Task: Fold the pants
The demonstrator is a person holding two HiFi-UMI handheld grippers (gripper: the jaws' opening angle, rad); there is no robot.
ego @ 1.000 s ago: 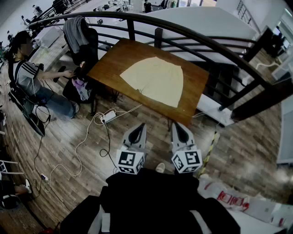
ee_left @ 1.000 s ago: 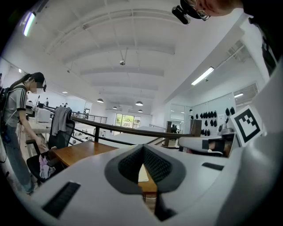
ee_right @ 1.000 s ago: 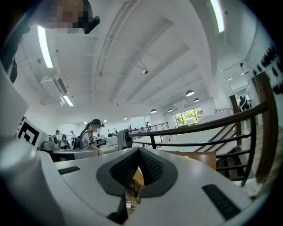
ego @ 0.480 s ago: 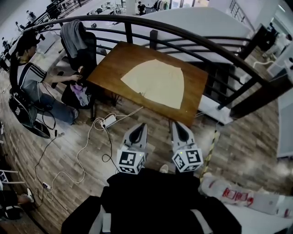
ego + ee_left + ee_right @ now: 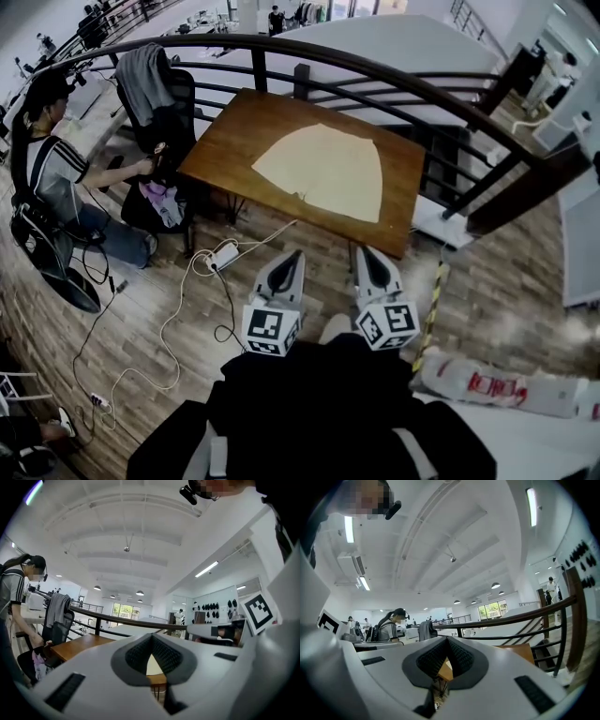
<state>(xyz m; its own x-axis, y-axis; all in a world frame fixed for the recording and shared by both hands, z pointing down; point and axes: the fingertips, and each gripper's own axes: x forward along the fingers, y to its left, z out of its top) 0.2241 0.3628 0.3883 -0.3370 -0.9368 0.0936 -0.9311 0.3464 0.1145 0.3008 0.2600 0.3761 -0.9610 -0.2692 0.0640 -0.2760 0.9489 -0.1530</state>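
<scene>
Pants (image 5: pixel 328 171): beige, flat, from mid-surface toward the wooden table's (image 5: pixel 225 141) near right edge | Left gripper (image 5: pixel 292 257), right gripper (image 5: pixel 365 253): jaws closed, empty, short of table | Change: table now slightly nearer.

Open-plan office loft: curved black railing (image 5: pixel 259 67), wooden desk (image 5: pixel 225 141), seated person (image 5: pixel 56 173) at a workstation, office chair (image 5: pixel 183 98), power strip (image 5: pixel 225 255) and cables on plank floor (image 5: pixel 141 309).

Two tools, left tool (image 5: pixel 293 256) and right tool (image 5: pixel 363 252), one pair of pants (image 5: pixel 328 171), one table (image 5: pixel 230 136), one seated person (image 5: pixel 58 176)
</scene>
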